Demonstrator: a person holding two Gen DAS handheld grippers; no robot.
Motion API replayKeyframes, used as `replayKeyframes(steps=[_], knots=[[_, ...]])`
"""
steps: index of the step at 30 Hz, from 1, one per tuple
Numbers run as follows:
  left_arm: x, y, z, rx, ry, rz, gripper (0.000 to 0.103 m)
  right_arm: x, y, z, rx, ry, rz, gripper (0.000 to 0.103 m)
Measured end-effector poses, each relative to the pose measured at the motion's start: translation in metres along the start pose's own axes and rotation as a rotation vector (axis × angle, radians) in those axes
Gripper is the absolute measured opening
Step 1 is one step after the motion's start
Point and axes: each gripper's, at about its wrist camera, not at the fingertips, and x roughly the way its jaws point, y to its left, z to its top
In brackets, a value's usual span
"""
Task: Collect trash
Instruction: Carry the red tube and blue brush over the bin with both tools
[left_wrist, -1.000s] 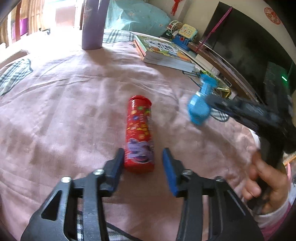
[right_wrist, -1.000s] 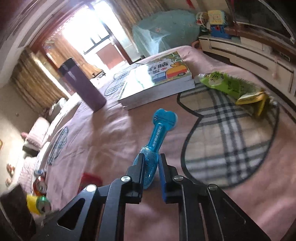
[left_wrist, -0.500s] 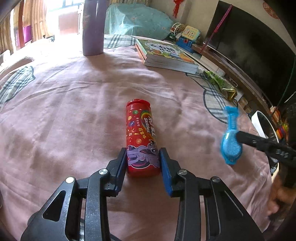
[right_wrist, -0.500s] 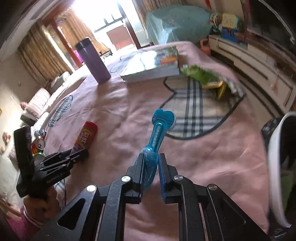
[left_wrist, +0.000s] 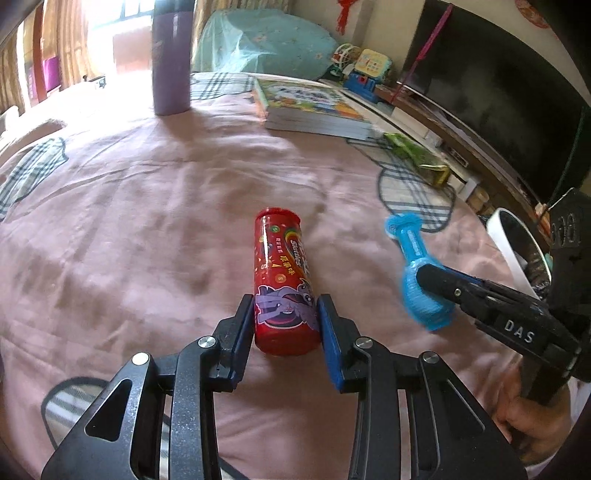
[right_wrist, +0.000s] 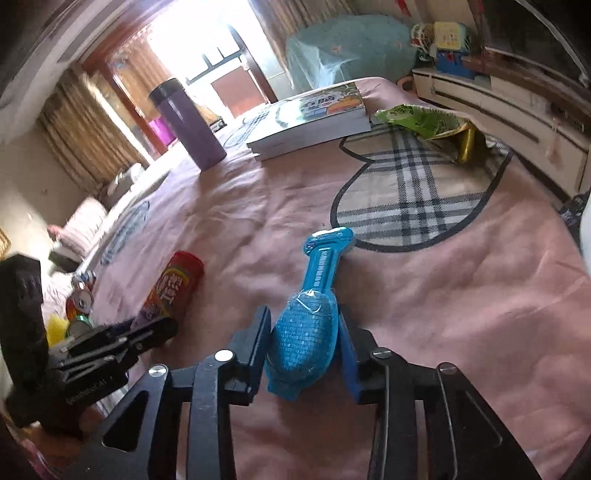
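A red candy tube (left_wrist: 284, 280) lies on the pink bedspread (left_wrist: 147, 221). My left gripper (left_wrist: 284, 310) is shut on its near end, both blue pads against its sides. The right wrist view also shows the tube (right_wrist: 173, 288) and the left gripper (right_wrist: 147, 328). A blue plastic packet (right_wrist: 321, 266) with a long neck sits between the pads of my right gripper (right_wrist: 303, 325). Those jaws are opening, and the packet still touches both pads. In the left wrist view the packet (left_wrist: 413, 251) hangs at the tip of the right gripper (left_wrist: 424, 277), above the bed.
A white bin (left_wrist: 506, 236) stands past the bed's right edge. A green snack bag (left_wrist: 417, 155), a stack of books (left_wrist: 306, 103) and a purple flask (left_wrist: 170, 62) sit at the far side. Drink cans (right_wrist: 81, 295) lie off the bed's left side.
My left jaws closed in on the red tube's end. The right gripper carried the blue packet from over the bed towards its edge, and its jaws now stand wider, the packet's broad face showing.
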Motion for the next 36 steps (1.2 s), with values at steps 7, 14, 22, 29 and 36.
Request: replayKeyframes(steps=[7, 14, 22, 29, 36], knots=[[-0.012, -0.044, -0.004, 0.068, -0.019, -0.042, 0.031, -0.047, -0.019, -0.011, 0.027, -0.070, 0.010, 0.017], [-0.017, -0.096, -0.012, 0.162, -0.030, -0.088, 0.029, -0.097, -0.054, -0.025, 0.100, -0.146, -0.016, 0.016], [-0.024, -0.136, -0.015, 0.207, -0.044, -0.129, 0.029, -0.140, -0.079, -0.041, 0.140, -0.209, -0.055, 0.016], [-0.032, -0.175, -0.013, 0.282, -0.074, -0.152, 0.029, -0.173, -0.104, -0.046, 0.177, -0.272, -0.100, 0.016], [-0.040, -0.210, -0.008, 0.339, -0.100, -0.179, 0.029, -0.195, -0.124, -0.048, 0.207, -0.313, -0.133, 0.016]])
